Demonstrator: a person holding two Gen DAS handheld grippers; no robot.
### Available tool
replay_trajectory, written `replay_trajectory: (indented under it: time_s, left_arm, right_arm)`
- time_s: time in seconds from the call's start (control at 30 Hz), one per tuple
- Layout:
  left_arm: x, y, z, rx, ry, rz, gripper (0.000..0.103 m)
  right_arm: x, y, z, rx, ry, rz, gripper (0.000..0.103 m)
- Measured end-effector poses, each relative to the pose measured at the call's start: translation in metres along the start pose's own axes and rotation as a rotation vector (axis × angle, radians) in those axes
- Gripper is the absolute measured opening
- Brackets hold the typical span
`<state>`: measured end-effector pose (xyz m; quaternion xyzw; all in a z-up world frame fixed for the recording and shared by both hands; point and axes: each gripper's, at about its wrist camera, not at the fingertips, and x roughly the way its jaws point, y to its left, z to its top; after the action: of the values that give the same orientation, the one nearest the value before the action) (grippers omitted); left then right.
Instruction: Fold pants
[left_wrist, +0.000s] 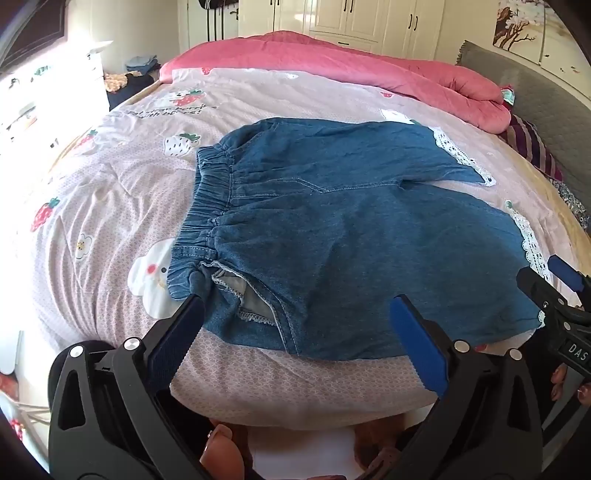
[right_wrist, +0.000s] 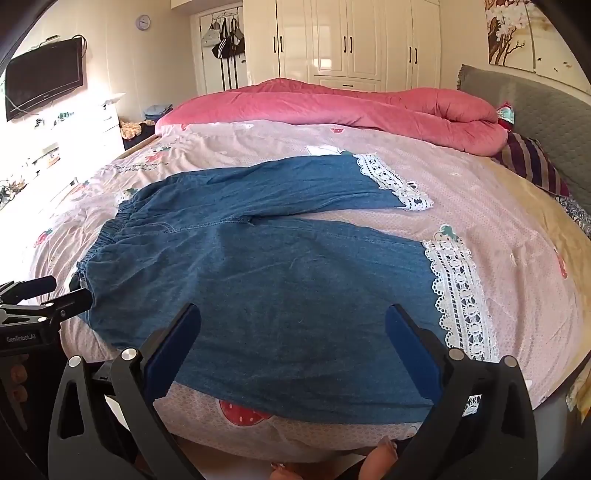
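Blue-padded fingers of the left gripper (left_wrist: 295, 314) frame the near edge of the pants (left_wrist: 351, 236), jaws spread wide with nothing between them; the right gripper (right_wrist: 291, 325) stands the same way, wide and empty, above the near leg. The pants lie flat on the bedspread (left_wrist: 110, 206), waistband (left_wrist: 210, 206) toward the left, both lace cuffs (right_wrist: 458, 291) toward the right, legs spread in a shallow V. The fold seems not yet begun. To do it well, the left gripper should probably pinch the near waistband corner and the right the near cuff, both taking every layer, then lift together and carry the near leg over the far one so the seams line up. Uneven lifting would likely twist the soft denim. A pocket lining (left_wrist: 240, 291) peeks out near the waist and may bunch. Each gripper's own view cuts off the hand holding it, and whether the fingertips touch the cloth cannot be told.
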<state>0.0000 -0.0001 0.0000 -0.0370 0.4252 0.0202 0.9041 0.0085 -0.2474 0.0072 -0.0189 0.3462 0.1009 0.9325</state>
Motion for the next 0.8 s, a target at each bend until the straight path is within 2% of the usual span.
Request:
replay_trajectory:
  time_s: [0.23, 0.8]
  left_arm:
    - [-0.001, 0.004, 0.000, 0.005, -0.005, -0.014, 0.095]
    - [-0.004, -0.003, 0.003, 0.014, -0.017, 0.009, 0.095]
  right_arm:
    - [-0.002, 0.001, 0.001, 0.000, 0.003, 0.000, 0.099]
    - [-0.003, 0.004, 0.002, -0.009, -0.001, -0.004, 0.099]
